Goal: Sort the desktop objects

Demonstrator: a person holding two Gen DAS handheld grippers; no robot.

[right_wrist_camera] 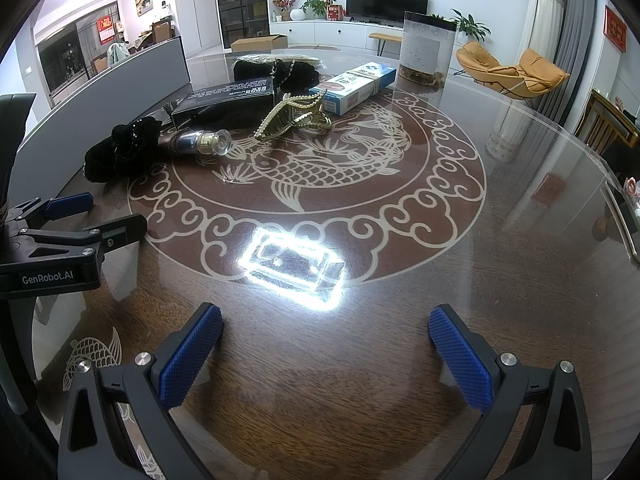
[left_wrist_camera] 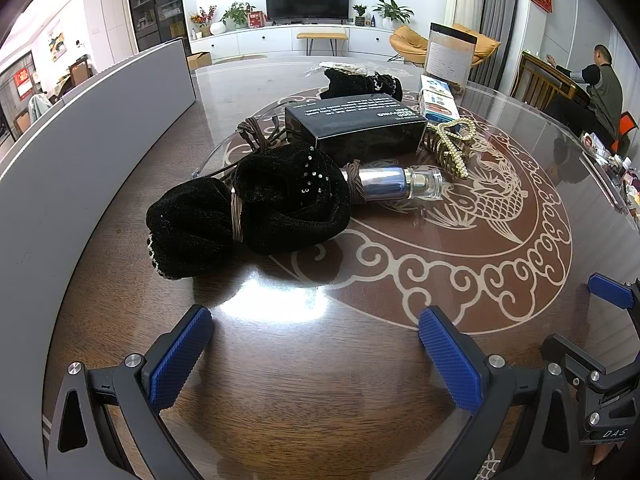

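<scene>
On the round brown table (left_wrist_camera: 360,380) lies a black velvet scrunchie (left_wrist_camera: 248,208) (right_wrist_camera: 120,148), with a small glass perfume bottle (left_wrist_camera: 400,184) (right_wrist_camera: 204,141) beside it. Behind them sit a black box (left_wrist_camera: 356,124) (right_wrist_camera: 228,102), a gold pearl hair claw (left_wrist_camera: 452,144) (right_wrist_camera: 292,118), a blue-and-white box (left_wrist_camera: 438,102) (right_wrist_camera: 354,84) and a second black scrunchie (left_wrist_camera: 360,82) (right_wrist_camera: 276,70). My left gripper (left_wrist_camera: 316,332) stands open just short of the near scrunchie. My right gripper (right_wrist_camera: 326,332) is open over bare table, holding nothing.
A tall clear canister (right_wrist_camera: 426,48) (left_wrist_camera: 450,56) stands at the far side. A grey curved panel (left_wrist_camera: 80,152) borders the table on the left. Brown hair ties (left_wrist_camera: 256,132) lie by the black box. A person (left_wrist_camera: 604,84) sits at the far right. Lamp glare (right_wrist_camera: 292,264) marks the middle.
</scene>
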